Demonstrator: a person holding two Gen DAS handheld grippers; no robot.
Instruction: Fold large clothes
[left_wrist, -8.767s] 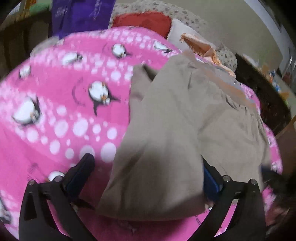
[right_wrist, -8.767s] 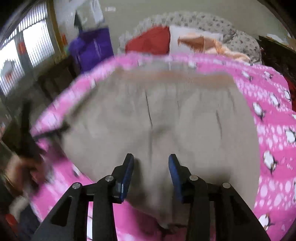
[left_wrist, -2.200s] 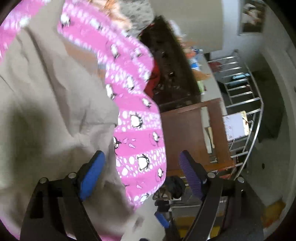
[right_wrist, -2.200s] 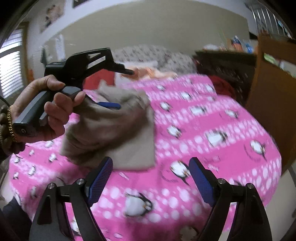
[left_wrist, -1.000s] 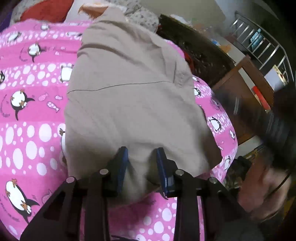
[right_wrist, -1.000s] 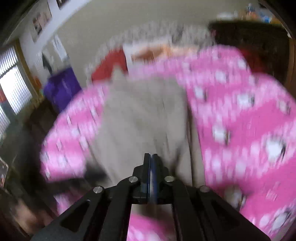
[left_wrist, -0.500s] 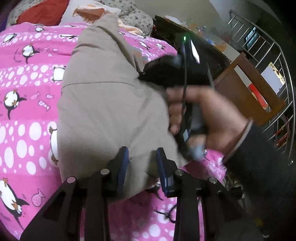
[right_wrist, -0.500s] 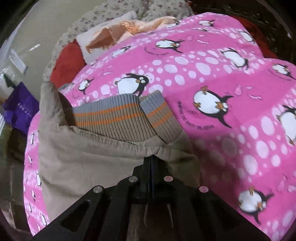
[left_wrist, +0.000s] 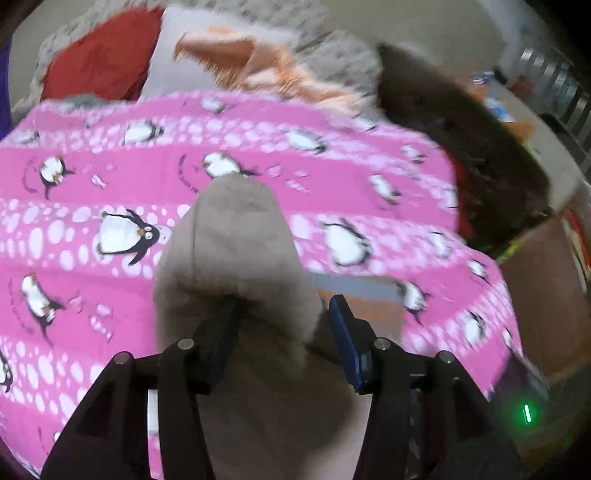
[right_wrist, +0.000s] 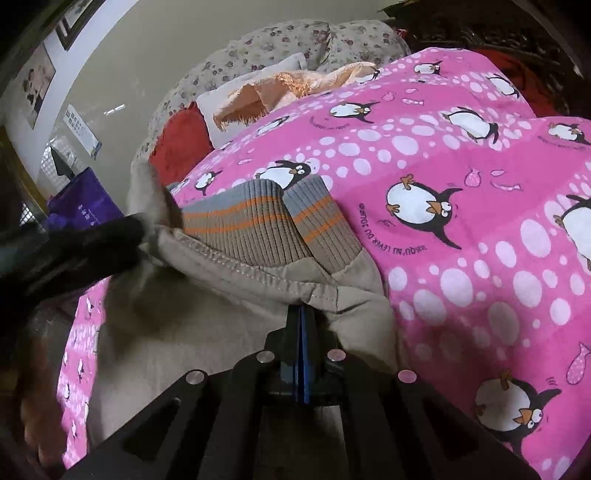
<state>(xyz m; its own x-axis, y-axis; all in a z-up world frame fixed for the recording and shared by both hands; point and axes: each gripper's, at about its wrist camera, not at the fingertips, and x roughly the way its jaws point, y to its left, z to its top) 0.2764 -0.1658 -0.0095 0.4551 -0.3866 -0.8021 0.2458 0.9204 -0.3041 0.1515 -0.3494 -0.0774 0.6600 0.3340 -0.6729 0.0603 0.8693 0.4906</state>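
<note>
A beige garment (right_wrist: 207, 317) with a ribbed grey-and-orange striped cuff (right_wrist: 258, 225) lies on the pink penguin blanket (right_wrist: 461, 258). My right gripper (right_wrist: 301, 314) is shut on the garment's stitched hem, just below the cuff. In the left wrist view a bunched fold of the same garment (left_wrist: 236, 266) sits between the fingers of my left gripper (left_wrist: 280, 317), which stand apart with the cloth draped over the left finger. The left gripper's dark body (right_wrist: 70, 243) shows blurred at the left of the right wrist view, against the garment's edge.
Red (right_wrist: 177, 144), white and floral (right_wrist: 288, 48) pillows and an orange fringed cloth (right_wrist: 291, 88) lie at the bed's head. A purple bag (right_wrist: 81, 203) stands left of the bed. Dark furniture (left_wrist: 461, 166) and a brown wooden piece (left_wrist: 546, 288) stand at the right.
My left gripper has opened from a narrow grip and moved in toward the cuff end, the view now blurred. My right gripper stays shut on the hem and has barely moved.
</note>
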